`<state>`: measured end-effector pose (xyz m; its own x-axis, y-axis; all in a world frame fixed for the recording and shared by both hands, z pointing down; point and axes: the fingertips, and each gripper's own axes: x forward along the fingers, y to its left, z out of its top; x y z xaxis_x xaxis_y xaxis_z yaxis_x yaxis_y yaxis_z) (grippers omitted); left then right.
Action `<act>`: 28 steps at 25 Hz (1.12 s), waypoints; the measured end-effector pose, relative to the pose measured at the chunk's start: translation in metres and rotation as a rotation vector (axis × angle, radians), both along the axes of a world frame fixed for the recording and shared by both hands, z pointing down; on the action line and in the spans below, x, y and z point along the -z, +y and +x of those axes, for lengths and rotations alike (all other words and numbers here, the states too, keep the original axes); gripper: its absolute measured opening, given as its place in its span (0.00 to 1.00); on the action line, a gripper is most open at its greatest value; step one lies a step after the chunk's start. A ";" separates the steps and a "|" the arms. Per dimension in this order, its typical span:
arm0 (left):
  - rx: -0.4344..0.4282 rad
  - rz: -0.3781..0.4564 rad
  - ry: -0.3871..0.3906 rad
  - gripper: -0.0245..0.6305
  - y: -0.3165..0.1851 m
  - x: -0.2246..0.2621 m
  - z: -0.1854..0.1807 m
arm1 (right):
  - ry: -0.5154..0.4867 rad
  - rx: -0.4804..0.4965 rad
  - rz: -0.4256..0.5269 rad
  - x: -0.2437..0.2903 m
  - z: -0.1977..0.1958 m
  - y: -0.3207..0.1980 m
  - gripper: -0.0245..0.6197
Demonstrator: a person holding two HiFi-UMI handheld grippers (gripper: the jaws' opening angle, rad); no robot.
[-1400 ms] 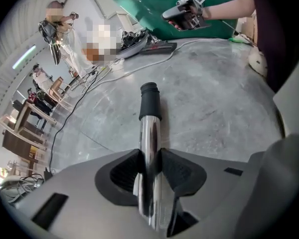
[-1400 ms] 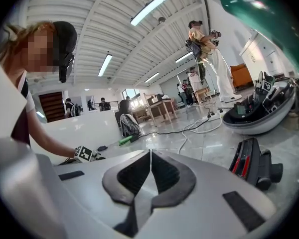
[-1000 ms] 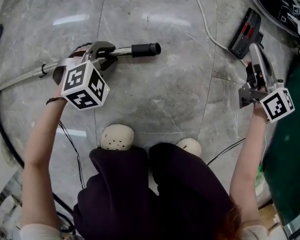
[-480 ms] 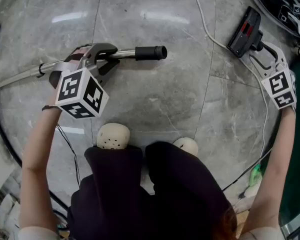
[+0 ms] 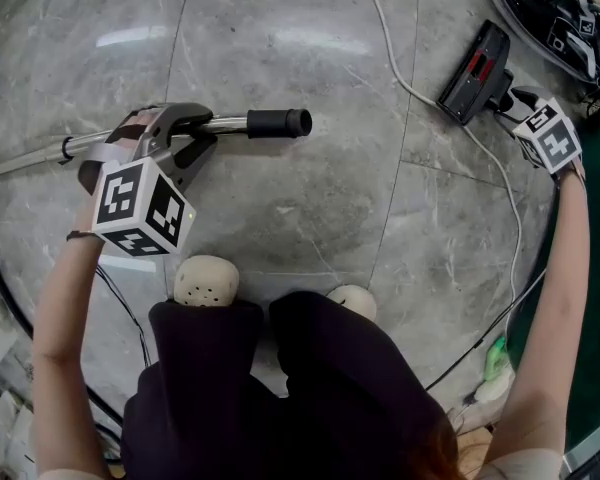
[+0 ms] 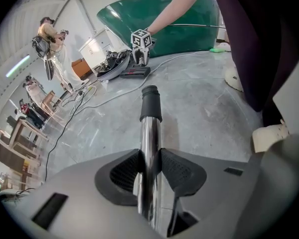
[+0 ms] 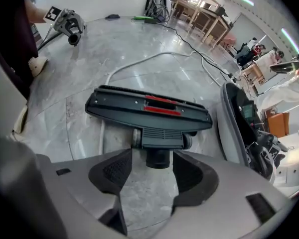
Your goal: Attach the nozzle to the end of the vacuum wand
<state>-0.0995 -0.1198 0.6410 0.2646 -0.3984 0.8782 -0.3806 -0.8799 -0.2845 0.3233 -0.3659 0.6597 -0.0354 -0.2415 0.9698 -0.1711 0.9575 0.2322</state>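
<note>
A chrome vacuum wand point(image 5: 220, 123) with a black end point(image 5: 278, 123) is held a little above the floor, and my left gripper point(image 5: 175, 133) is shut on its tube. In the left gripper view the wand point(image 6: 150, 108) runs out between the pressing pads. The black floor nozzle point(image 5: 470, 73) with a red strip lies on the floor at the upper right. My right gripper point(image 5: 525, 103) points down at it. Its jaws have just been opening; the nozzle's point(image 7: 149, 111) round neck sits at the tips of the right gripper point(image 7: 152, 171), and the pads are clear of it.
A white cable point(image 5: 400, 78) curves over the grey marble floor past the nozzle. The dark vacuum body point(image 5: 555, 8) lies at the top right, beside a large green shape point(image 6: 159, 19). The person's pale shoes point(image 5: 205, 280) stand below the wand. Tables and people stand in the background.
My right gripper has travelled up and right from beside the person to the nozzle, turned its cube over, and opened its jaws. The left gripper and wand have hardly shifted.
</note>
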 end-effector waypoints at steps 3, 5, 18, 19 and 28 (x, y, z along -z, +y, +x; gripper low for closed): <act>0.005 -0.006 -0.010 0.26 -0.002 -0.001 -0.001 | 0.039 -0.015 0.002 -0.012 0.015 -0.008 0.41; 0.006 -0.013 -0.013 0.26 -0.001 -0.001 0.000 | 0.045 -0.005 -0.007 -0.020 0.016 -0.010 0.41; -0.013 0.014 0.007 0.26 0.001 0.005 0.015 | -0.140 -0.299 0.003 -0.007 -0.008 0.008 0.32; -0.015 0.016 0.010 0.26 0.002 0.006 0.016 | -0.158 -0.335 0.006 -0.001 -0.012 0.016 0.32; -0.043 0.040 0.029 0.26 0.016 0.006 0.029 | -0.468 -0.740 -0.035 0.051 -0.063 0.104 0.31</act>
<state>-0.0706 -0.1033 0.6353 0.3077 -0.4207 0.8534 -0.3509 -0.8839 -0.3092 0.2605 -0.2618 0.6085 -0.2775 -0.3305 0.9021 -0.8216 0.5684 -0.0444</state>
